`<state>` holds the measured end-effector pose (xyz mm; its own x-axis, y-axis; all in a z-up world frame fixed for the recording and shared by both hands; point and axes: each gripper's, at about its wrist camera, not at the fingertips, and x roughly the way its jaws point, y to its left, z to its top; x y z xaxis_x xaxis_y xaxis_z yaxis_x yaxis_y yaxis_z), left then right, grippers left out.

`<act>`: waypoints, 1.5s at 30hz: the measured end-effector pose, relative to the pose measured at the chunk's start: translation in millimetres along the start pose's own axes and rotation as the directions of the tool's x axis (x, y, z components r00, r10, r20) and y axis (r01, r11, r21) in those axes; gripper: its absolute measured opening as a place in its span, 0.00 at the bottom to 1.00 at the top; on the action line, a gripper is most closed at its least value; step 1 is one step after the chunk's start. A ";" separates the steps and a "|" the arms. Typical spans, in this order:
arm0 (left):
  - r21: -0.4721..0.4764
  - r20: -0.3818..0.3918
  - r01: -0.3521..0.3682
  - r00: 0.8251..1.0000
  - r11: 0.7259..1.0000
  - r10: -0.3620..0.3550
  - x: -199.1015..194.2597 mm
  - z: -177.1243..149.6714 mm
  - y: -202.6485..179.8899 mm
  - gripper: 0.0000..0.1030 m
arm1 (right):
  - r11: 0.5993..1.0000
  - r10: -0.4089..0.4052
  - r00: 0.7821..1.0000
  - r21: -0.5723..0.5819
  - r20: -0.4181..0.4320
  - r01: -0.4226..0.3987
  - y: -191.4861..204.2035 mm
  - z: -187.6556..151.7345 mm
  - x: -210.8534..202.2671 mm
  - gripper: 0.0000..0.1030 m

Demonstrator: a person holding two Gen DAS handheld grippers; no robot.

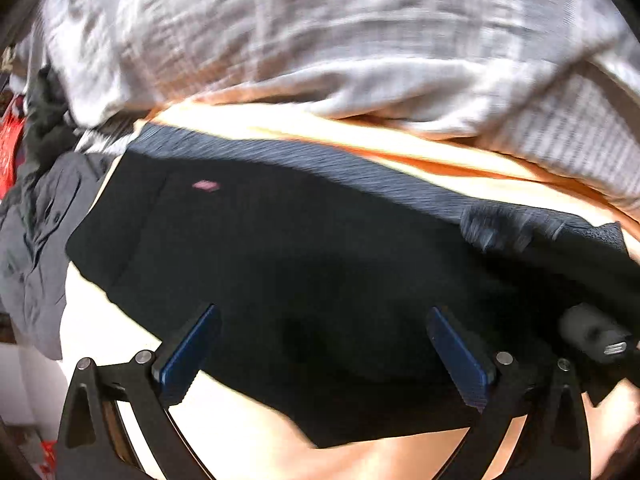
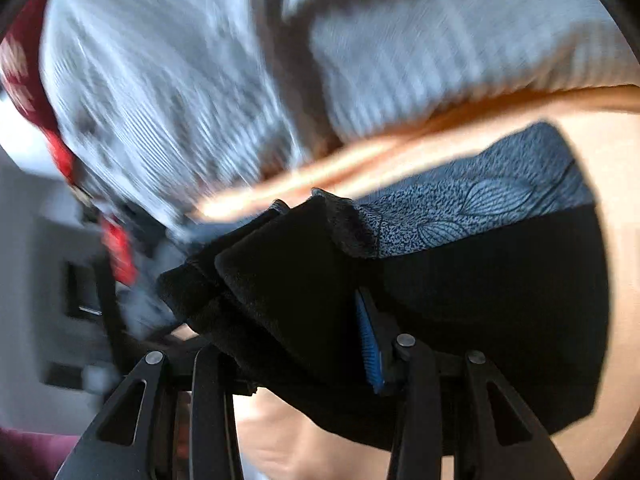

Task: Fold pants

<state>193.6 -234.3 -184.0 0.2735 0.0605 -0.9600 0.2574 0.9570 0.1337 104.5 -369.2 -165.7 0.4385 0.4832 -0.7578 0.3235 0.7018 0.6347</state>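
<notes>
Progress: mid-fold, more folds likely left | pants (image 1: 280, 248) lie on the bed (image 1: 248, 432) | your left gripper (image 1: 324, 356) is released above them | your right gripper (image 2: 320, 340) grasps a bunched pants edge.

One pair of black pants (image 1: 280, 264) lies on one pale bed (image 1: 248, 432), with one grey patterned waistband (image 2: 492, 200) along its upper edge and one small pink label (image 1: 206, 185) on the fabric. One striped grey blanket (image 1: 320, 40) fills the background, one heap of dark grey clothing (image 1: 36, 232) sits at the left edge, and one red item (image 1: 10, 148) shows beside it, too blurred to identify. Two grippers appear, the left gripper (image 1: 322, 344) and the right gripper (image 2: 304, 344), each with two fingers.
</notes>
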 end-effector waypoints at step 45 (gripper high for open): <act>0.268 -0.203 0.583 0.812 0.767 -0.546 -15.9 -10.1 -68.3 0.05 | 0.963 -0.254 0.966 0.084 -0.040 0.257 -34.8 -66.7 -57.2 0.74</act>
<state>162.2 -297.8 -180.4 -0.1069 -0.4160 -0.9030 0.6054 0.6932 -0.3910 12.3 -386.4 -154.6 0.3082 0.3095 -0.8996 0.4946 0.7557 0.4294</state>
